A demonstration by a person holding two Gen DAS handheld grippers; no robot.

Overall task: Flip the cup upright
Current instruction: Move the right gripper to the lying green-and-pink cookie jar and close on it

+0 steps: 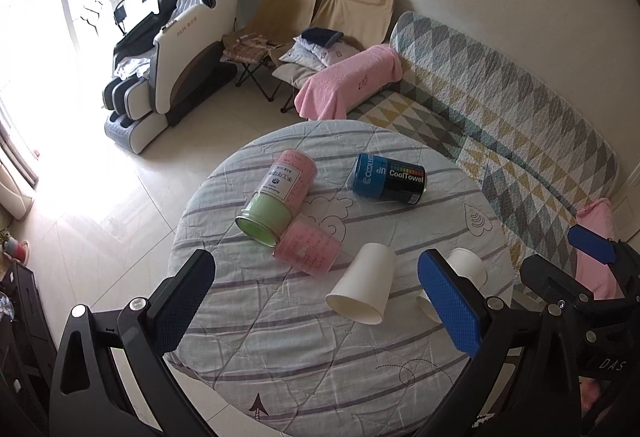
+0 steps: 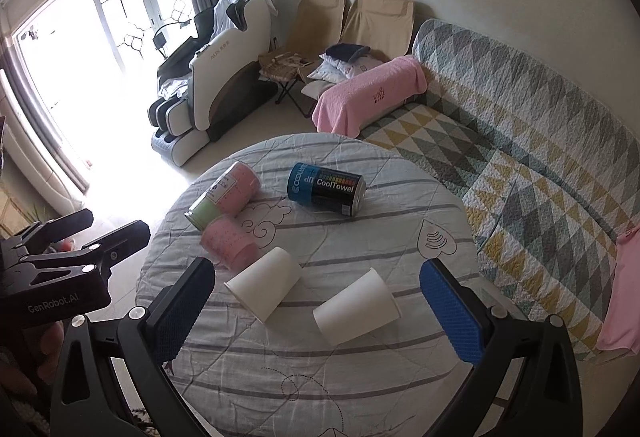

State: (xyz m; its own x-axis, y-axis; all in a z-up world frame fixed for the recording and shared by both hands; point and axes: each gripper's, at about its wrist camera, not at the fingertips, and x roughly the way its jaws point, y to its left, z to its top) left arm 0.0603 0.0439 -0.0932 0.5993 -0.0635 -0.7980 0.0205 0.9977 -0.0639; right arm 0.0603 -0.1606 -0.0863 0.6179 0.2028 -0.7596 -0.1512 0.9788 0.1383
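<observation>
Between your right gripper's (image 2: 316, 313) spread fingers lie two white paper cups on their sides: the near cup (image 2: 357, 313) a little right of centre, its mouth toward the right finger, and the far cup (image 2: 264, 291) close to the left finger, its mouth toward you. From your left gripper (image 1: 316, 301), the far cup (image 1: 362, 283) sits between the fingers and the near cup (image 1: 468, 265) is half hidden behind the right finger. Both grippers are wide open and hold nothing, poised above the cloth-covered round table (image 2: 400, 213); this looks like the approach, before any grasp. Next you would likely lower one gripper over one cup, close across its wall gently since thin paper crushes, then rotate the mouth upward. Beyond the cups lie a pink tumbler (image 2: 228, 243), a pink-and-green canister (image 2: 224, 199) and a CoolTowel can (image 2: 326, 189), well apart from your fingers.
</observation>
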